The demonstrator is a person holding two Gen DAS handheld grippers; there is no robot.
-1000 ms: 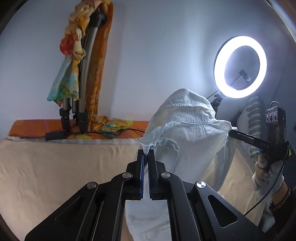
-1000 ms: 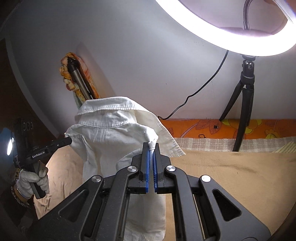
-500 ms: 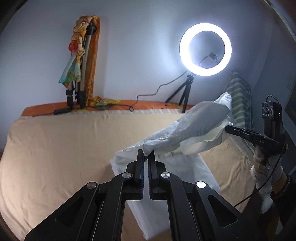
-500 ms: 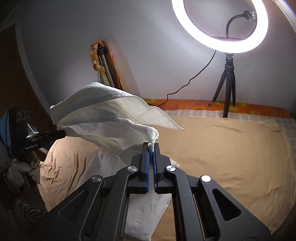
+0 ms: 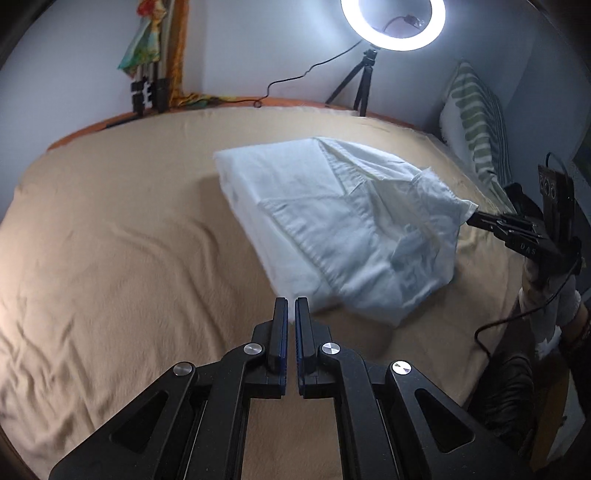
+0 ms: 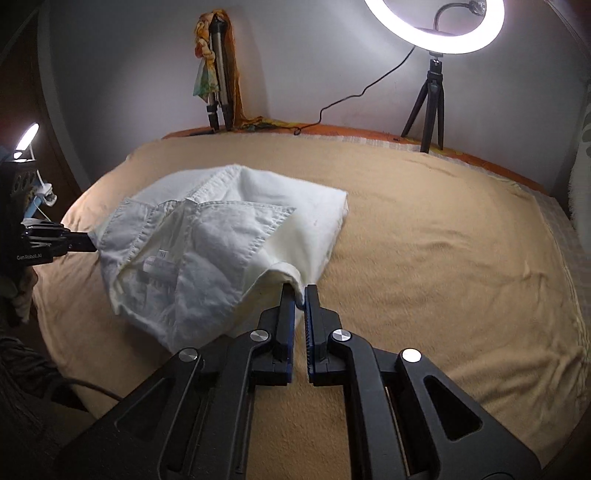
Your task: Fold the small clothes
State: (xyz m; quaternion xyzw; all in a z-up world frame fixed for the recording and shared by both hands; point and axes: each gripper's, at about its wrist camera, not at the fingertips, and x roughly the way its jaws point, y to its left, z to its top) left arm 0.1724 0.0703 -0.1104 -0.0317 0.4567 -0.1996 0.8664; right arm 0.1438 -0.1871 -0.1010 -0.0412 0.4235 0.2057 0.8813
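A small white collared shirt point(image 5: 332, 221) lies spread on the tan blanket point(image 5: 110, 240), collar side up with its label showing. In the left wrist view my left gripper point(image 5: 291, 302) sits at the shirt's near edge, shut, with a sliver of white fabric between the pads. The right wrist view shows the same left gripper point(image 6: 92, 243) pinching the shirt's point(image 6: 221, 240) left corner. My right gripper point(image 6: 300, 293) is shut on a hem fold at the near right corner. From the left wrist view that right gripper point(image 5: 472, 218) holds the corner taut just above the blanket.
A lit ring light on a small tripod point(image 5: 393, 22) stands at the bed's far edge with its cable trailing left. A folded tripod draped in colourful cloth point(image 5: 155, 55) leans against the wall. A striped pillow point(image 5: 476, 125) stands at the right. A gloved hand point(image 5: 565, 295) holds the right gripper.
Both grippers came down and toward the near side, carrying the shirt from hanging in the air to lying flat on the blanket. Both stayed shut on it.
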